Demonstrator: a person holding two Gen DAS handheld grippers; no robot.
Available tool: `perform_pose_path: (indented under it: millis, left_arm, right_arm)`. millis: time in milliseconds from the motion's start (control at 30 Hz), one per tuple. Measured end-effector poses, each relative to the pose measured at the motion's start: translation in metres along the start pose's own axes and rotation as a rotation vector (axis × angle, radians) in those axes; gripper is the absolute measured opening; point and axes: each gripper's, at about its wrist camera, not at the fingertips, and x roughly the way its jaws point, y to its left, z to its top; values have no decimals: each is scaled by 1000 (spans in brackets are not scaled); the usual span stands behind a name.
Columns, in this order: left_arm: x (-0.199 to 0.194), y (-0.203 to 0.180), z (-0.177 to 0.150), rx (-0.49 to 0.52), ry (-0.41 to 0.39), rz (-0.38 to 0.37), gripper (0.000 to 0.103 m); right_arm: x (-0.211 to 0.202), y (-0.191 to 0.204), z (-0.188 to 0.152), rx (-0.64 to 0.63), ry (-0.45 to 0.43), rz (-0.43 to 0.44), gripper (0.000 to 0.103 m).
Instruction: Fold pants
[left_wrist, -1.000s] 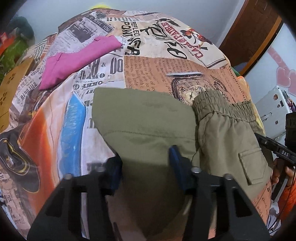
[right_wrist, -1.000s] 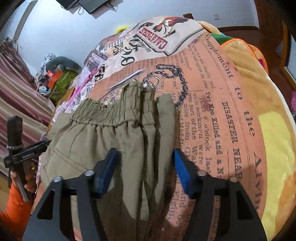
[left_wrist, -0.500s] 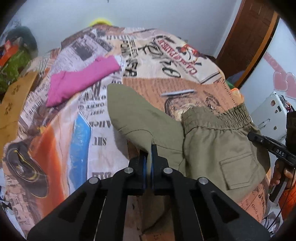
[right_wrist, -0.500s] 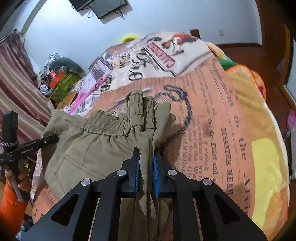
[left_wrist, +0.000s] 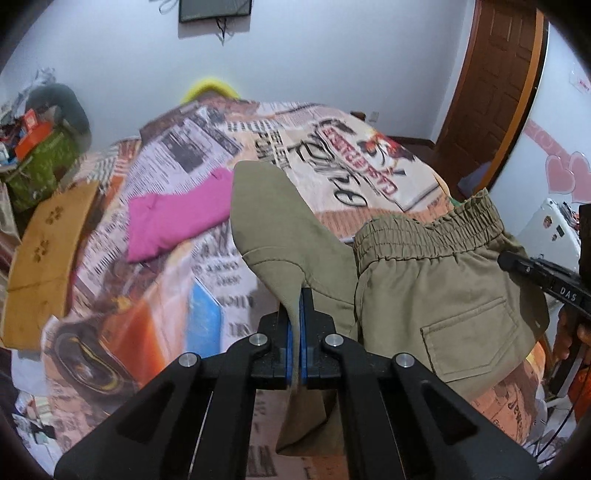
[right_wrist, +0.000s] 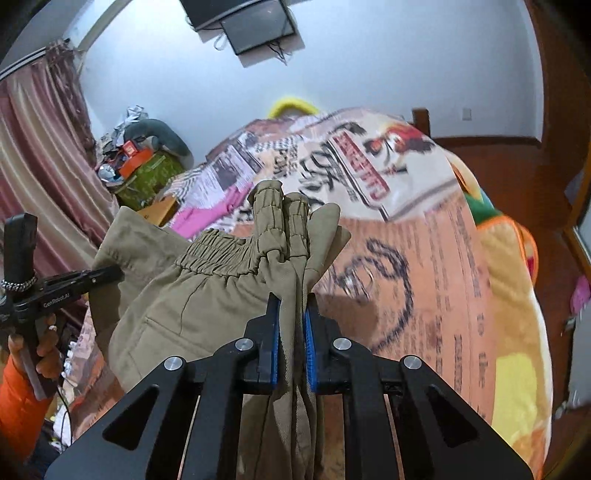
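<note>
The left gripper (left_wrist: 295, 325) pinches the green pants (left_wrist: 443, 295) tight. The right gripper (right_wrist: 291, 332) squeezes their bunched waistband, above the bed (right_wrist: 443, 258).

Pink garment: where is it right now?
In the left wrist view the pink garment lies on the newspaper-print bedspread, left of the lifted olive pants, with a tan cushion further left.

Home bedroom: bed (left_wrist: 332, 155), curtain (right_wrist: 33, 147), wall-mounted TV (right_wrist: 255, 26).
</note>
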Motion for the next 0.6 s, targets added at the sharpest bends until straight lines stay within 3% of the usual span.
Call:
perform_pose_path:
  millis: [300,600]
  left_arm:
    - [-7,47,34,-70,-66,37,2]
    - [12,103,53,-112,-76,106,2]
  right_arm:
    - [22,30,51,-83,-66,30,10]
    - [83,67,86,-179,-54,43,9]
